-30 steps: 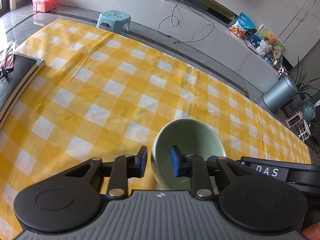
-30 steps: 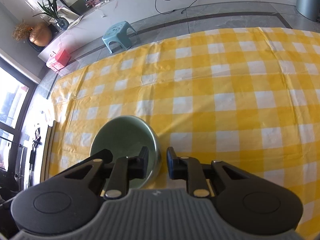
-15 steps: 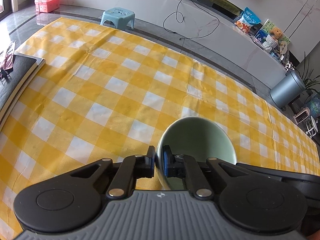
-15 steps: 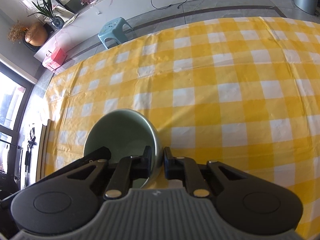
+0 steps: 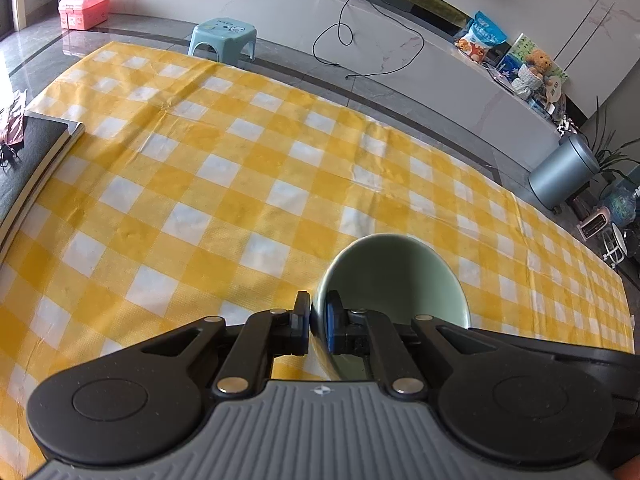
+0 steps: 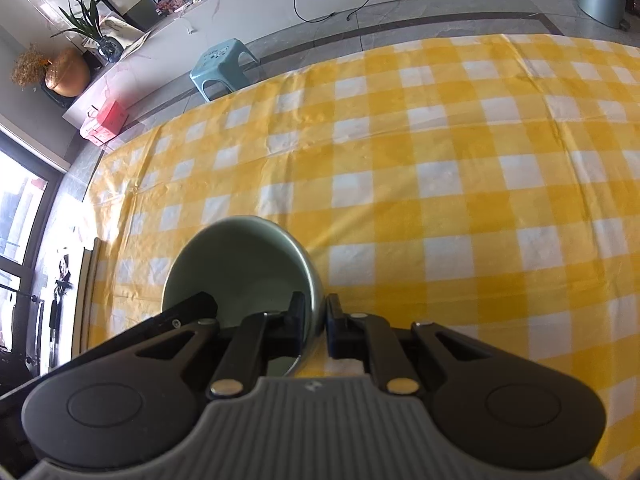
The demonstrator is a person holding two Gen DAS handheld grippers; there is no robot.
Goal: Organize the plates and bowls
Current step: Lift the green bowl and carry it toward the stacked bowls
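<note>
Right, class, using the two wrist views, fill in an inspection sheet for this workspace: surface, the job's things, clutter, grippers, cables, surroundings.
Surface: yellow and white checked tablecloth, creased, mostly bare.
Job's things: one pale green bowl, empty; no plates seen.
Clutter: dark book at the cloth's left edge, small pinkish items on it.
Grippers: left gripper shut on the bowl's rim on one side; right gripper shut on the rim on the other side; each has one finger inside, one outside.
Cables: black cable trailing down the marble ledge to the floor.
Surroundings: blue stool, pink box, grey bin, plants, teddy bear.
</note>
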